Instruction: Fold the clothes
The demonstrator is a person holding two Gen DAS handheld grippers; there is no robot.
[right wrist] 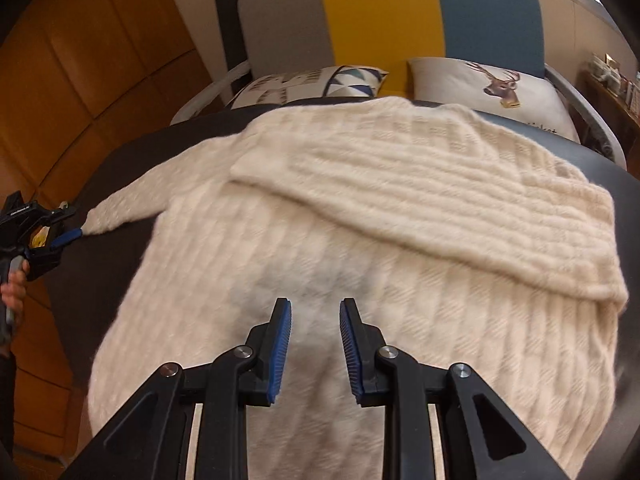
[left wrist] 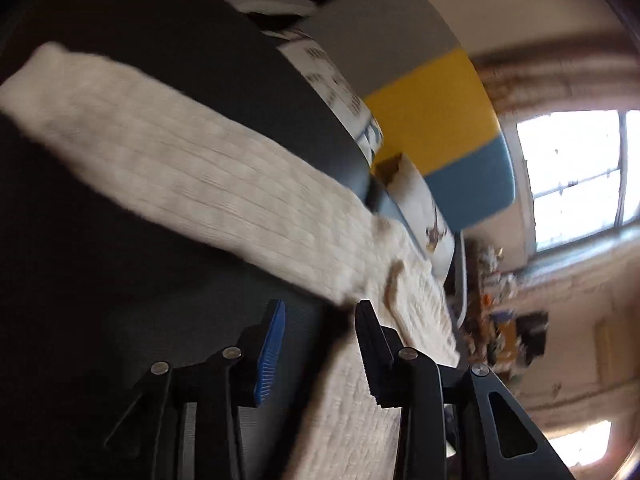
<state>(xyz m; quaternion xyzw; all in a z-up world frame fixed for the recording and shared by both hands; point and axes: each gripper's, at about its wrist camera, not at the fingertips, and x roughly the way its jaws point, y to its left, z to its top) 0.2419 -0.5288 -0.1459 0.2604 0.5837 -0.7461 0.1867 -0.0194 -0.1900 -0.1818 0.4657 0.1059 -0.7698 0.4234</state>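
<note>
A cream knitted sweater point(right wrist: 360, 240) lies on a dark round table point(right wrist: 120, 160). Its right sleeve point(right wrist: 440, 200) is folded across the body. Its left sleeve point(right wrist: 120, 208) stretches out to the left. My left gripper point(right wrist: 70, 236) is at the cuff end of that sleeve at the far left; the pinch itself is too small to make out. In the blurred left wrist view the sleeve point(left wrist: 200, 168) runs away from my left gripper point(left wrist: 320, 312), whose fingers stand apart with knit beside the right finger. My right gripper point(right wrist: 316, 312) hovers open and empty over the sweater's lower body.
A bench with a grey, yellow and blue back point(right wrist: 380, 12) stands behind the table, holding a patterned pillow point(right wrist: 312, 84) and a deer pillow point(right wrist: 488, 88). Wooden panelling point(right wrist: 80, 80) is on the left. A window point(left wrist: 580, 176) and a cluttered shelf point(left wrist: 500, 320) show in the left wrist view.
</note>
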